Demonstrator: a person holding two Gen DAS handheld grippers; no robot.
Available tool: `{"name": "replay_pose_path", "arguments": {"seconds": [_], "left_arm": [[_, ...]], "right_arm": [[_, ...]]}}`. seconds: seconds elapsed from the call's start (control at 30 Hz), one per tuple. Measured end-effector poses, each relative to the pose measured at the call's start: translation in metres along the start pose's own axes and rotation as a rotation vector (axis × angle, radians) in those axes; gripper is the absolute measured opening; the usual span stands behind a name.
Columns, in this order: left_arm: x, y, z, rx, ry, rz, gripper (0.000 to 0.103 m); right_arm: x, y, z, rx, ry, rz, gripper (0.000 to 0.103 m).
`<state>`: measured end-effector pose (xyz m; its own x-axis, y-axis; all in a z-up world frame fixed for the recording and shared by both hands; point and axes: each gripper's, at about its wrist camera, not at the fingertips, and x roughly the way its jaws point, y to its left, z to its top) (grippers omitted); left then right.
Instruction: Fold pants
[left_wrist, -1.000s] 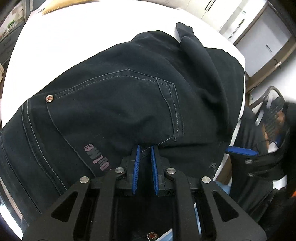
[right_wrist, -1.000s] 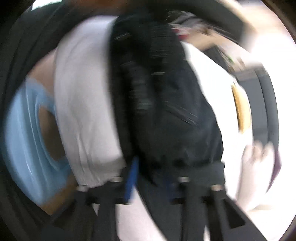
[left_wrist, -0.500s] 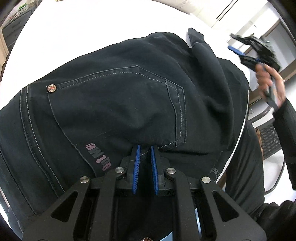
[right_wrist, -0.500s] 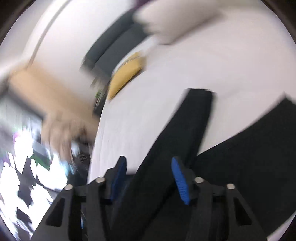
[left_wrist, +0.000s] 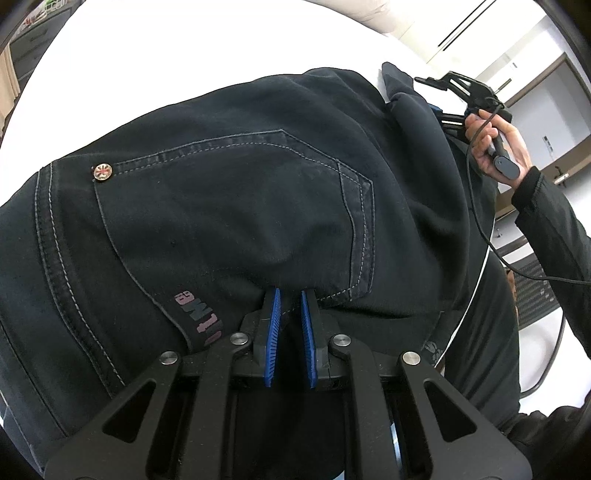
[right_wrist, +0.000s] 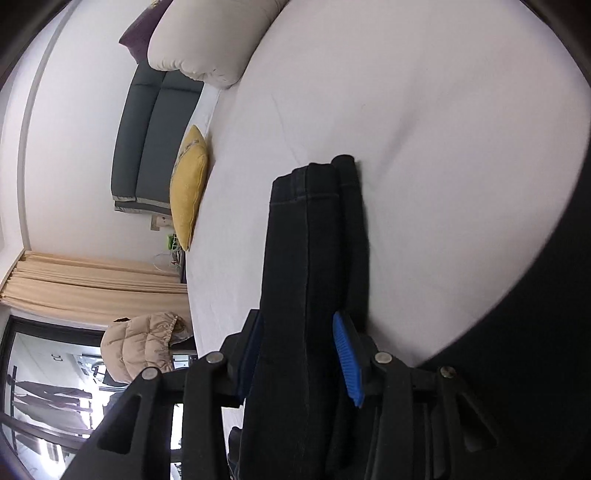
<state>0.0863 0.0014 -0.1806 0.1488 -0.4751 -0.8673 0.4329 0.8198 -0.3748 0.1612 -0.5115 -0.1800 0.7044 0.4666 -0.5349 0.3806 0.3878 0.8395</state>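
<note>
Item: dark denim pants (left_wrist: 229, 221), lying on a white bed (right_wrist: 424, 110); seat section with back pocket (left_wrist: 236, 199) and rivet (left_wrist: 102, 172) uppermost in the left wrist view, filling it from 8 o'clock to 2 o'clock.

Left tongs (left_wrist: 290, 299): narrow, blue pads nearly together, tips at the pocket's lower seam. Whether cloth is pinched between them cannot be told; the tips press into a dimple of fabric. Position matches that of a second ago.

Right tongs (right_wrist: 301, 332): a second ago a blur over the garment; now steady, straddling the leg ends (right_wrist: 314, 229), which run from 6 o'clock up to the hems just above centre. The jaws have just been closing, with the stacked legs between them. The right-side blue pad (right_wrist: 347, 354) lies against the denim edge; the left pad is mostly hidden behind the cloth, so a firm grip is probable, not certain.

In the left wrist view the right hand (left_wrist: 491, 144) now appears at 2 o'clock, beside the far leg.

Reading: seat end anchored, leg end being taken; a leg-to-waist fold looks ready to begin.

Background: yellow cushion (right_wrist: 190, 188), cream pillow (right_wrist: 210, 37), at 10 to 11 o'clock.
</note>
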Motion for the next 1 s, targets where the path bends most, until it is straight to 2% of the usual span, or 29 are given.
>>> {"name": "replay_pose_path", "arguments": {"seconds": [0.17,0.37,0.43,0.63,0.73,0.8,0.9,1.0], "left_arm": [[-0.002,-0.002,-0.002,0.007,-0.004,0.005,0.012],[-0.003,-0.002,-0.003,0.009,-0.012,0.006,0.012],[-0.003,-0.003,-0.003,0.006,-0.015,0.009,0.012],[-0.003,-0.006,-0.004,0.011,-0.017,0.020,0.012],[-0.002,-0.008,-0.003,0.010,-0.017,0.023,0.012],[-0.002,-0.008,-0.003,0.008,-0.019,0.022,0.012],[-0.002,-0.007,-0.004,0.009,-0.025,0.018,0.012],[-0.002,-0.005,-0.005,0.008,-0.029,0.013,0.012]], "right_arm": [[-0.003,-0.010,0.005,0.039,-0.005,-0.011,0.042],[-0.019,-0.018,-0.006,0.053,-0.013,-0.036,0.041],[-0.019,-0.022,-0.005,0.068,-0.014,-0.055,0.035],[-0.007,-0.017,-0.005,0.079,0.013,0.013,0.035],[-0.003,-0.022,-0.002,0.117,0.011,0.014,0.034],[-0.006,-0.027,-0.003,0.152,0.006,0.013,0.030],[-0.012,-0.028,-0.009,0.138,0.024,-0.026,0.028],[-0.015,-0.032,-0.013,0.163,0.037,-0.024,0.028]]}}
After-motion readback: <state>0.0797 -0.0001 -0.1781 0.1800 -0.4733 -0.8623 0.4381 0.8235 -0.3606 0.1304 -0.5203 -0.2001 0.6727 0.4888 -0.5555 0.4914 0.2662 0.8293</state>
